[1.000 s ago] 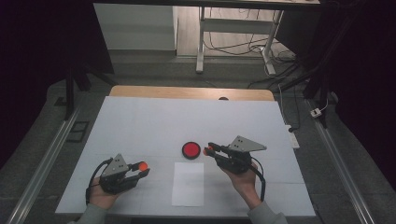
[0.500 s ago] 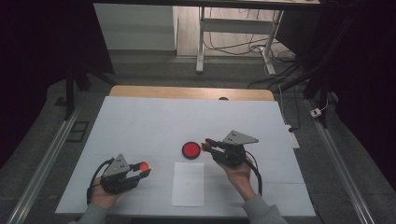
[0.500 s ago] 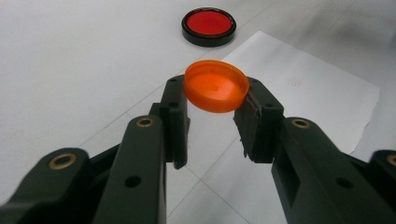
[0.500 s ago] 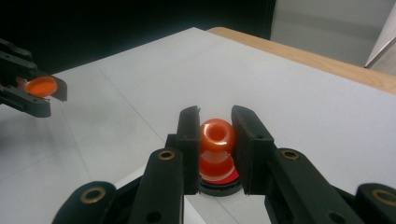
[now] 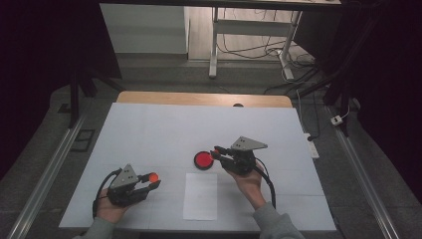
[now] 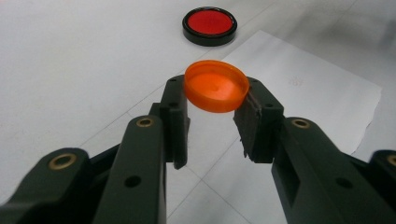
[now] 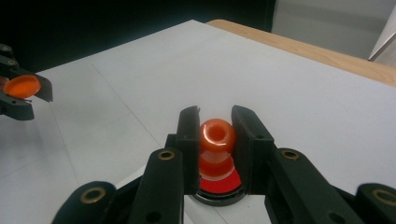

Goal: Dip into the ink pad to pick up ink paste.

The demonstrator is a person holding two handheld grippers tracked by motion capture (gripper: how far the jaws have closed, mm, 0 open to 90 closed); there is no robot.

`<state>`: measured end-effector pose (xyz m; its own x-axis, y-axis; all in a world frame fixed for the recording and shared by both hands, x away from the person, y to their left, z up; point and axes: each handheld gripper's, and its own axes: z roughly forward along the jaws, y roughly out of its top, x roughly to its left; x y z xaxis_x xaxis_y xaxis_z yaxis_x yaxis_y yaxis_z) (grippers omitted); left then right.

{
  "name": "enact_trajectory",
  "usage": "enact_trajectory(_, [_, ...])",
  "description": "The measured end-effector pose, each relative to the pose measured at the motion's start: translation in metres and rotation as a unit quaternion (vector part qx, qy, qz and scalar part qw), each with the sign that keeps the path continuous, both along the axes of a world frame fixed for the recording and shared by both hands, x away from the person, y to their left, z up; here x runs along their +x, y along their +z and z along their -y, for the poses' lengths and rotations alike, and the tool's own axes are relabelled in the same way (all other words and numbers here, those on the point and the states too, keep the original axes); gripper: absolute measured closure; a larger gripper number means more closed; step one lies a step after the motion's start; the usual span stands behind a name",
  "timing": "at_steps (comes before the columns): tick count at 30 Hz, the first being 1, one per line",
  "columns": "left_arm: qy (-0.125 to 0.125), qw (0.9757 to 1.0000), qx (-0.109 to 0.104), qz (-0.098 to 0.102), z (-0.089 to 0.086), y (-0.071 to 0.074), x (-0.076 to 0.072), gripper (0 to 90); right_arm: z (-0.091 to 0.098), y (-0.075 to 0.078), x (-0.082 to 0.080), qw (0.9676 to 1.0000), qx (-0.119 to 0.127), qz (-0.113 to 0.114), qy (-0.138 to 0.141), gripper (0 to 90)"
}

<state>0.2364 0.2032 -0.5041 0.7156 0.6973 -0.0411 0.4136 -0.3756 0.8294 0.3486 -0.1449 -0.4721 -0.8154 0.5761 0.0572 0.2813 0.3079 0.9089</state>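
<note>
Cap's off: left gripper (image 5: 149,182) jaws clamp the orange cap (image 6: 216,87), right gripper (image 7: 215,140) jaws clamp the little bottle (image 7: 217,135) over the red pad (image 5: 203,160). Stamping's probably left.

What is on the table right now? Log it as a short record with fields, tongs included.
surface: white table
left tongs: shut on orange cap, held above the table
right tongs: shut on orange stamp, held over the ink pad
ink pad: round, black rim, red centre, open, near the table's middle
paper sheet: white, flat, on the person's side of the ink pad
contact of stamp with pad: cannot tell
</note>
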Motion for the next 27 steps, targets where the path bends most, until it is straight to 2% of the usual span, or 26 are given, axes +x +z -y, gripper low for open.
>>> enact_trajectory(23, [0.001,1.0000,-0.003,-0.003,0.001,-0.001,0.002,64.9,-0.019,-0.014,0.018,0.9995,-0.026,-0.018,-0.001,73.5])
enact_trajectory(27, [0.000,1.0000,-0.002,-0.004,0.001,-0.001,0.002,65.0,-0.024,-0.016,0.020,0.9995,-0.024,-0.021,0.000,73.5])
